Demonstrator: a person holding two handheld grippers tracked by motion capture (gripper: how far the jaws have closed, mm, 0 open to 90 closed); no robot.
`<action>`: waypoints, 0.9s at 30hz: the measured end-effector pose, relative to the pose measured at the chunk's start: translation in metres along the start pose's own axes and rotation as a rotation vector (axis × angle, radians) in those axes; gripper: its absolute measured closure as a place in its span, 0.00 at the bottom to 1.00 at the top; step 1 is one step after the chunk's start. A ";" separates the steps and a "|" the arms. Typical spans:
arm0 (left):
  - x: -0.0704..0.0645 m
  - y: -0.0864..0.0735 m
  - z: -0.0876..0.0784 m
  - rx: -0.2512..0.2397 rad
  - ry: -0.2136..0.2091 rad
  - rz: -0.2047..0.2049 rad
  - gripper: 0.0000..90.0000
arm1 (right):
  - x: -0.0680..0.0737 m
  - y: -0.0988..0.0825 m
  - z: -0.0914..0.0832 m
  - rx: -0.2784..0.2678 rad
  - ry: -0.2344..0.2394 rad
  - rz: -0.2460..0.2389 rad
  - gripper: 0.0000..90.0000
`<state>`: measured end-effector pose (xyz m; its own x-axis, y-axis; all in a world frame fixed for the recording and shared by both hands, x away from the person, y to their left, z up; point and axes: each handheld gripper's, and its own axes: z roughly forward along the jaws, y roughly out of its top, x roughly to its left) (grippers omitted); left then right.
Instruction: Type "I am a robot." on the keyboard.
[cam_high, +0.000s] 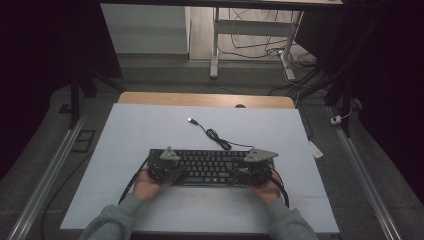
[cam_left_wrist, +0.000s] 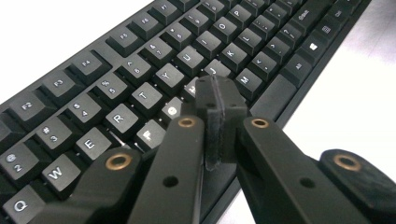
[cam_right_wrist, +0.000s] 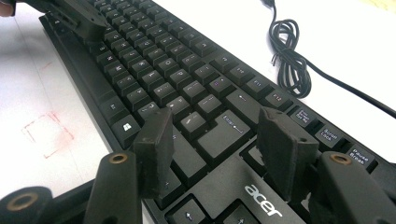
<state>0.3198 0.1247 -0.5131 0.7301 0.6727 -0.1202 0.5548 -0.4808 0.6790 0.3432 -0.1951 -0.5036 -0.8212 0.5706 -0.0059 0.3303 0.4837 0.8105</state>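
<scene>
White tabletop (cam_high: 150, 130) carries one black keyboard (cam_high: 210, 165) near its front middle, its coiled cable (cam_high: 216, 136) trailing behind. Two grippers hover over it: left gripper (cam_left_wrist: 218, 100) jaws pressed together over the letter keys, right gripper (cam_right_wrist: 219, 140) jaws spread wide.

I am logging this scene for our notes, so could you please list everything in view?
keyboard: one, black, near middle of the mat, under both grippers
keyboard cable: one, black, loosely coiled behind the keyboard, plug lying on the mat
mat: one, pale, covering the table
table: one, wooden edge at the far side
red square mark: one, faint, on the mat beside the keyboard
left gripper: one, black, jaws shut over the letter keys
right gripper: one, black, jaws open over the keyboard's right part
grey sleeves: two, bottom edge
</scene>
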 end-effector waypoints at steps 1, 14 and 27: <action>0.000 0.000 0.001 0.002 0.000 0.002 0.99 | 0.000 0.000 0.000 0.001 0.000 -0.001 0.52; -0.003 0.001 0.007 0.018 0.002 0.013 0.99 | 0.000 0.000 0.000 0.003 -0.001 -0.002 0.52; -0.003 0.000 0.010 0.030 0.006 0.010 0.99 | 0.000 0.000 0.001 0.004 -0.002 -0.004 0.52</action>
<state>0.3215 0.1172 -0.5199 0.7331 0.6713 -0.1090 0.5595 -0.5041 0.6579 0.3433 -0.1947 -0.5040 -0.8213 0.5704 -0.0101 0.3290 0.4880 0.8084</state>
